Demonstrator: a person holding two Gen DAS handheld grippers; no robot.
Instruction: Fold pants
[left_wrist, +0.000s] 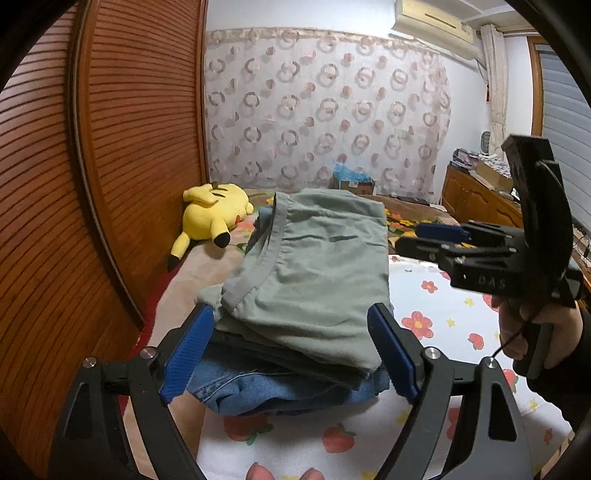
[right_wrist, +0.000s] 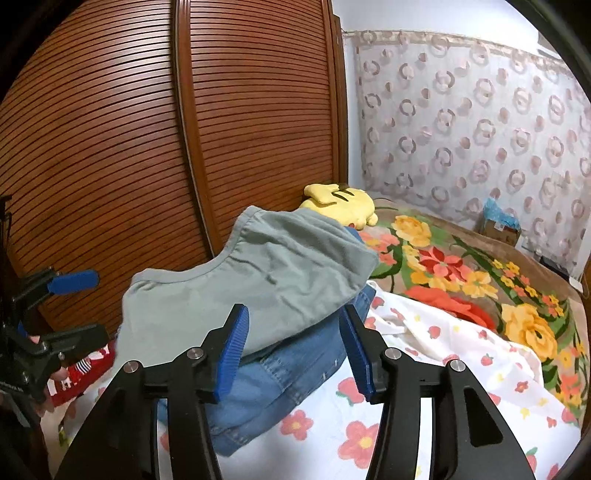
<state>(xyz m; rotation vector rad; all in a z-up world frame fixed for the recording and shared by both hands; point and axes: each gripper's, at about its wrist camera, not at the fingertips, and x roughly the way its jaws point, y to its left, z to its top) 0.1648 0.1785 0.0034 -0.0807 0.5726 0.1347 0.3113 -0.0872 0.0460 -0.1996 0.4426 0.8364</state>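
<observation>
Folded grey-green pants (left_wrist: 314, 266) lie on top of folded blue jeans (left_wrist: 280, 391), a small stack on the bed. My left gripper (left_wrist: 291, 354) is open, its blue pads standing on either side of the stack's near end without pressing it. In the right wrist view the same green pants (right_wrist: 240, 280) and jeans (right_wrist: 280, 376) lie ahead. My right gripper (right_wrist: 295, 350) is open around the stack's near corner, with nothing clamped. The right gripper (left_wrist: 410, 238) also shows at the right of the left wrist view, held in a hand (left_wrist: 535, 328). The left gripper (right_wrist: 88, 306) shows at the left edge.
A slatted wooden wardrobe door (left_wrist: 110, 147) runs close along the left of the bed. A yellow plush toy (left_wrist: 212, 218) lies behind the stack. A white flowered sheet (left_wrist: 424, 295) covers the near bed, a floral blanket (right_wrist: 461, 266) beyond it. A cardboard box (left_wrist: 354, 182) stands at the back.
</observation>
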